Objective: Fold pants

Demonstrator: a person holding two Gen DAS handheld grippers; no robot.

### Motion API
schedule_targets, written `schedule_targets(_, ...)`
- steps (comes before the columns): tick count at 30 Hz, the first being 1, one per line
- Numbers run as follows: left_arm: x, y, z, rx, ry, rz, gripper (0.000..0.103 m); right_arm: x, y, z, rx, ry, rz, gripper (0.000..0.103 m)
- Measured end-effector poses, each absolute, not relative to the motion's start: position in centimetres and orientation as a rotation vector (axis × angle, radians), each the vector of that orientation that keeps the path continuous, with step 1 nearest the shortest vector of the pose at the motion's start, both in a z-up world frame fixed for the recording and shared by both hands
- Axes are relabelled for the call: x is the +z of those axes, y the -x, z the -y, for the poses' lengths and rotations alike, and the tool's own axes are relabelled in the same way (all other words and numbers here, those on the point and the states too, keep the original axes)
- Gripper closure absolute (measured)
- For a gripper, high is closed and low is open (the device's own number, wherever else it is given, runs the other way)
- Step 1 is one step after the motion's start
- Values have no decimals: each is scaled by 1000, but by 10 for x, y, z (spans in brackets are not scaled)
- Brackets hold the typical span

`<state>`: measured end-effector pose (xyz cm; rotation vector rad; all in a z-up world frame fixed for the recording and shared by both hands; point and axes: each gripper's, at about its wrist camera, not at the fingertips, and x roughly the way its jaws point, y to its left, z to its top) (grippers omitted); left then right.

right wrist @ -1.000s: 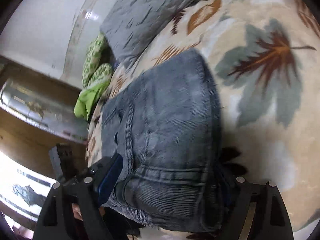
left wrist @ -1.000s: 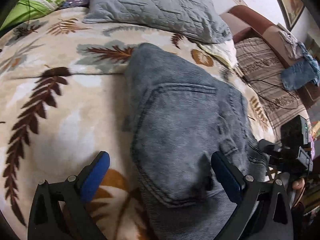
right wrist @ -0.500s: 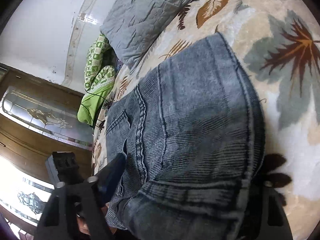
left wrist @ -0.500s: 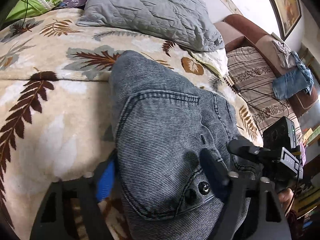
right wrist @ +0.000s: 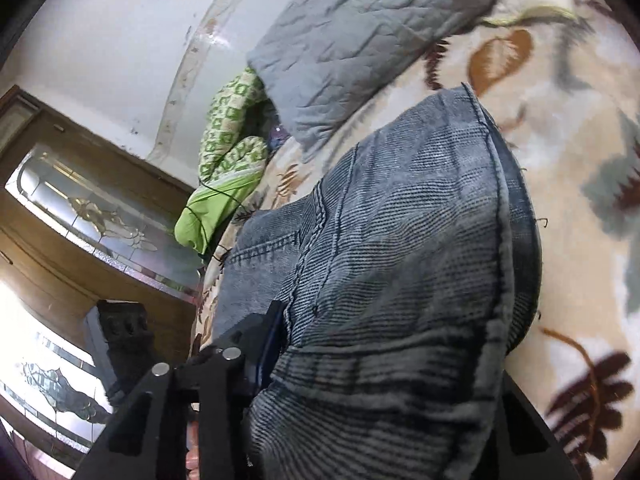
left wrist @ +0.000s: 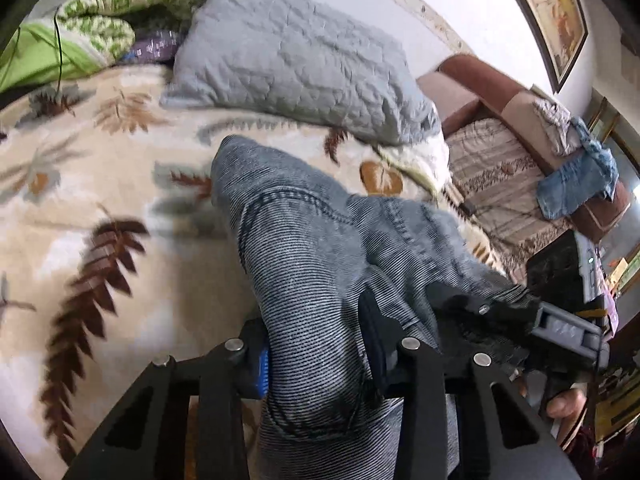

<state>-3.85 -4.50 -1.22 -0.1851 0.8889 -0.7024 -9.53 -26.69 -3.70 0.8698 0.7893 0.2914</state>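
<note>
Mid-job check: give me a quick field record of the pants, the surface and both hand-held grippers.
garment: grey-blue denim pants, waist end bunched and raised
surface: leaf-print blanket
left hand-held gripper: jaws closing, denim between them
right hand-held gripper: jaws closing, waistband between them
behind: grey pillow

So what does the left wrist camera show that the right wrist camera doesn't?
Only the left wrist view shows the brown sofa with blue clothing draped on it, a framed picture, and the right tool closing on the jeans.

Only the right wrist view shows the wooden cabinet with glass panels.

Both show the jeans bunched between closing tool pads, the leaf-print blanket, grey pillow and green bedding.
</note>
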Motion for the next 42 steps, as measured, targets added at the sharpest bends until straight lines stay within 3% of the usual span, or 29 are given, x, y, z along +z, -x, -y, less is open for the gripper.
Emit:
schedule_targets(10,14,-21,35,-590,147,-788,64,-14,21,249,344,-779,-713,57)
schedule_targets(17,-34,-75,35,-458,117,-869,64,-65,-35,233,281,-760,-824,57)
schedule_targets(20,-56,-86,32,-418,122,-940,58,-100,-48,237,228,-860,-937,45)
schedule_targets(23,-47,-81,30,-411,107,-915,56,-95,-46,240,229,-858,-937,38)
schedule_targets(27,-36,-71,21,-376,91,-882,52,-80,-29,251,203,-851,-910,38)
schedule_targets(33,2,-27,12,-304,10,-718,29,-36,15,272,89,-727,-770,38)
schedule_targets(36,20,0,15,-295,-37,-623,25,-15,31,269,46,-639,-699,38)
schedule_targets(42,17,33,21,-319,-103,-626,23,1,57,258,94,-581,-647,38)
